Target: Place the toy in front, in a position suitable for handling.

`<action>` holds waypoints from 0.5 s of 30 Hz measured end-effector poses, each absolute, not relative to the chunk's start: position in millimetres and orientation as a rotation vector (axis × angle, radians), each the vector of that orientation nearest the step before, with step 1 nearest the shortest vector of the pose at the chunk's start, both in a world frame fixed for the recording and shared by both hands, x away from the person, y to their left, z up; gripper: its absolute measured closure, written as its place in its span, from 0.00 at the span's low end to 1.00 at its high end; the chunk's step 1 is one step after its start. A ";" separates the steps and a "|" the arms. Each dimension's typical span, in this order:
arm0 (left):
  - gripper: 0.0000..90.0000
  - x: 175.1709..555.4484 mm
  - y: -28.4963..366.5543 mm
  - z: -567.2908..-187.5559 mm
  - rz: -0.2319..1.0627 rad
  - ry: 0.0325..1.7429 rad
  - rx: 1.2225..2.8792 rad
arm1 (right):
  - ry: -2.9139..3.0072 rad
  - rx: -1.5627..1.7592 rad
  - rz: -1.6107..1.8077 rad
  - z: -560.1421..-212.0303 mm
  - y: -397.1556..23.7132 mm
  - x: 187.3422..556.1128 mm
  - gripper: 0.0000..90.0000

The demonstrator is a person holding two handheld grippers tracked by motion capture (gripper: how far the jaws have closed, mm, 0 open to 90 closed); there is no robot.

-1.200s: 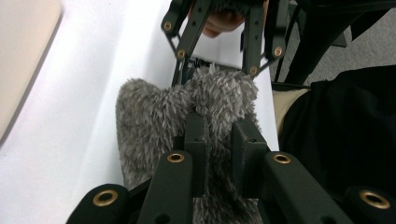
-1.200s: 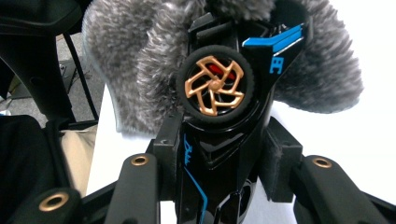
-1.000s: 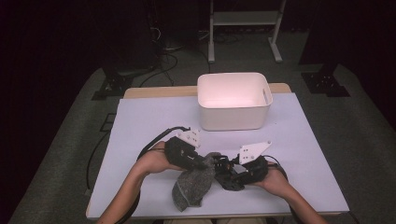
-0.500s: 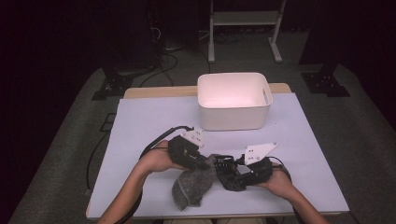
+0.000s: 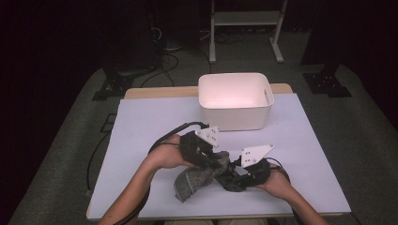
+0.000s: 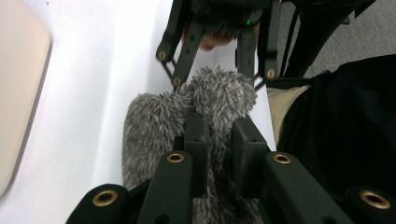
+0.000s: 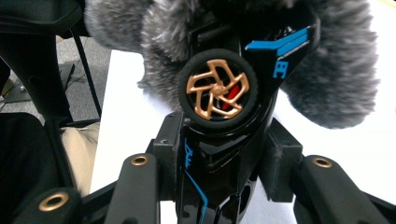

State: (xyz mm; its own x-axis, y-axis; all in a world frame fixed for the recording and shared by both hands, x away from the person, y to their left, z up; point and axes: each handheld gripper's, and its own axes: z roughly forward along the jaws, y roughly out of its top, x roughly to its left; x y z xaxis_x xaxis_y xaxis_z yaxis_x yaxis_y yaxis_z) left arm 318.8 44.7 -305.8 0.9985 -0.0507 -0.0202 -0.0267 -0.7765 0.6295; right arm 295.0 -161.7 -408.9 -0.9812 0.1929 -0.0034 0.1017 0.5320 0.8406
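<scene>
High view: the person's left gripper (image 5: 213, 161) and right gripper (image 5: 234, 180) meet near the front edge of the table (image 5: 141, 122). Between them is a grey fuzzy cloth (image 5: 192, 180), one end lifted to the grippers, the rest draping down onto the tabletop. A white bin (image 5: 234, 101) stands well apart, toward the far side. Its inside looks empty from here, though the near wall hides part of the floor.

Left gripper view: the jaws are closed tight on a pinch of the fuzzy cloth (image 6: 219, 98), pile bulging out either side of the pads. The cloth looks soft, light and limp, so it will sag and fold wherever it is not held. A pinch at an edge or hem seems the safest hold, since thick pile could slip under a shallow grip. The other gripper's black linkage shows beyond the cloth.

Right gripper view: the jaws clamp a black toy car (image 7: 224, 140) by its glossy body, pads on both flanks. It has blue markings and a gold-spoked wheel (image 7: 217, 88). The fuzzy cloth (image 7: 327, 79) sits over and around its far end, touching it. The car looks rigid, smooth and probably slippery, so holding across the flat sides as now seems sound; the wheel would roll under a pad. Whether the cloth fully wraps the car's nose, I cannot tell.
</scene>
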 end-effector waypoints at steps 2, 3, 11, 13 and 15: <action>0.87 319.0 39.6 -305.1 -0.045 -0.078 2.472 | 2.663 0.255 1.450 -408.9 -161.5 294.4 0.62; 0.87 319.9 37.9 -306.2 -0.042 -0.076 2.484 | 2.659 0.252 1.447 -408.8 -161.5 293.9 0.62; 0.87 325.3 59.6 -316.0 -0.052 0.019 2.470 | 2.661 0.264 1.453 -408.2 -167.4 294.0 0.62; 0.87 328.2 69.3 -328.3 -0.073 0.064 2.467 | 2.663 0.268 1.448 -407.6 -168.0 293.8 0.62; 0.87 328.9 72.6 -331.3 -0.081 0.074 2.456 | 2.662 0.270 1.445 -407.5 -167.6 294.0 0.62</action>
